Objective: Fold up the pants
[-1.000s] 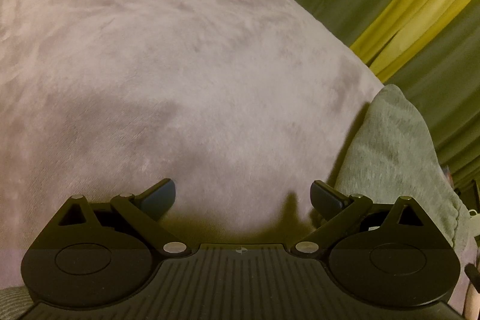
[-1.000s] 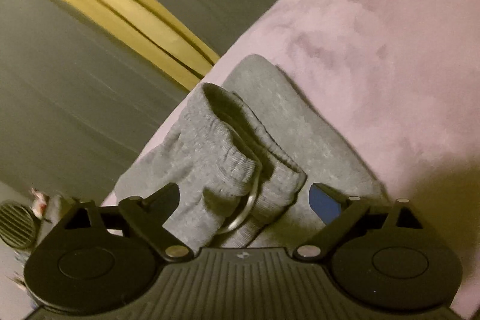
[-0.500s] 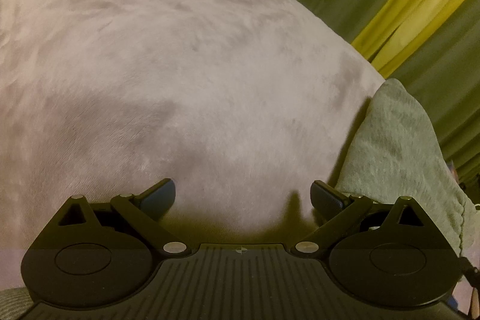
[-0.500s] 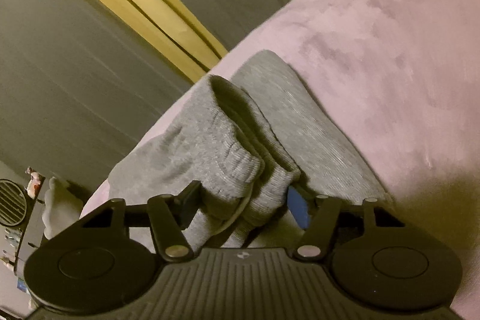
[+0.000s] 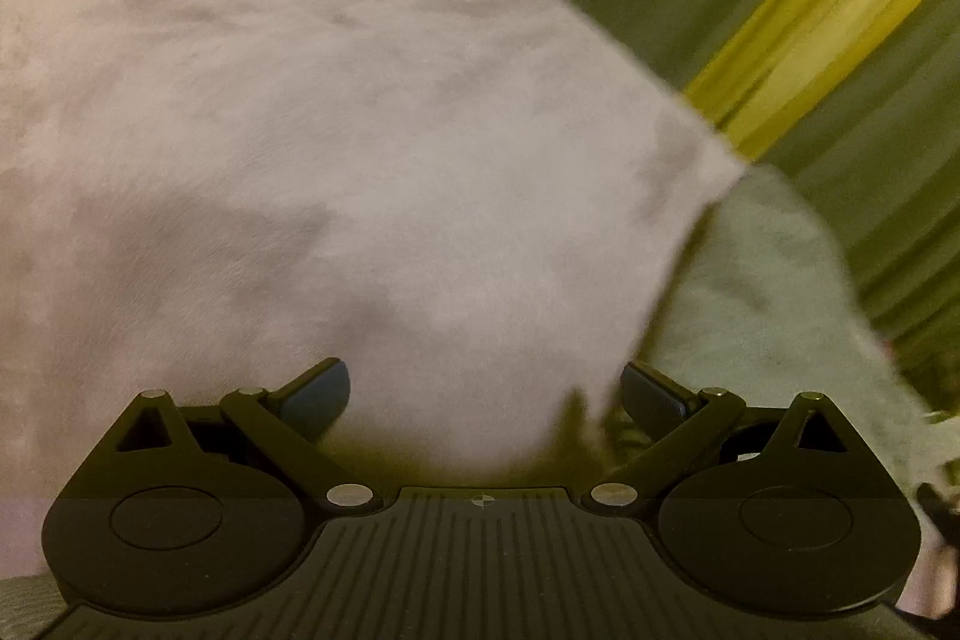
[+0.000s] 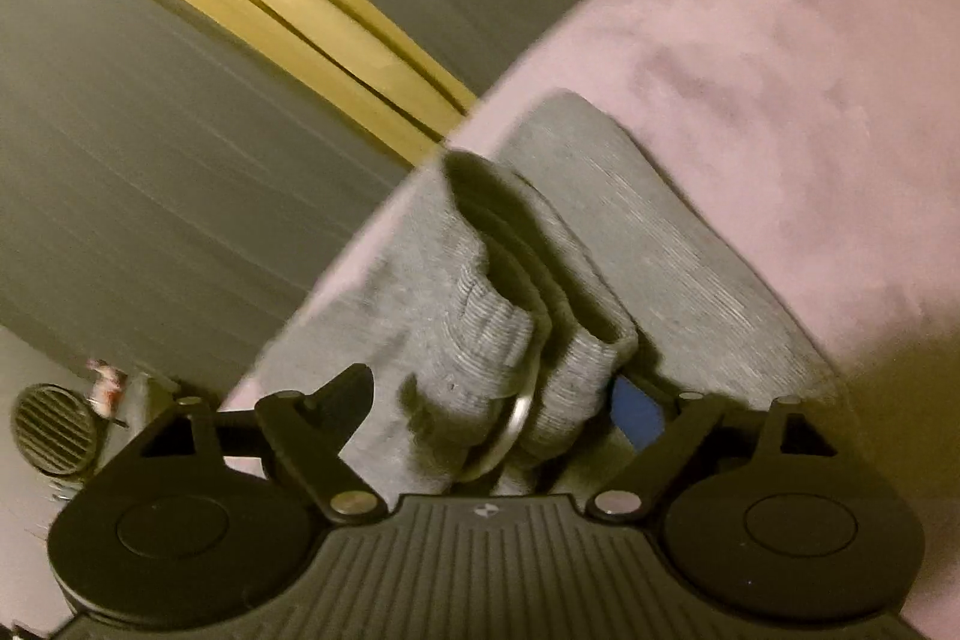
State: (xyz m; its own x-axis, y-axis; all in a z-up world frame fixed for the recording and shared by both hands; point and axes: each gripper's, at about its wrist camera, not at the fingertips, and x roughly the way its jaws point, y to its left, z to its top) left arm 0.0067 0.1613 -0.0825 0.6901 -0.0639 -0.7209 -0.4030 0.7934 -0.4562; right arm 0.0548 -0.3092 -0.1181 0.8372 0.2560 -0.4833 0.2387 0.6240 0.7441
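- A pale mauve plush blanket is the largest thing in both views; it fills the left and middle of the left wrist view and the right side of the right wrist view, and it forms the surface everything lies on.
- Grey-green curtains with a yellow stripe hang beyond the far edge of the blanket, blurred in both views.
- The grey pants lie folded in a compact bundle at the blanket's far edge, close to the curtains; in the left wrist view they show only on the right, as a soft grey mound.
- Two ribbed cuffs stand up on the near part of the bundle, with a pale drawstring loop curling between them.
- The right gripper has its jaws opening; the cuffs stand in the gap between its fingers, and neither pad presses on the cloth.
- The left gripper holds its fingers wide over bare blanket with nothing between them; the pants lie just beyond its right fingertip, and I cannot tell whether that tip touches them.
- A small round vent sits low at the far left of the right wrist view.
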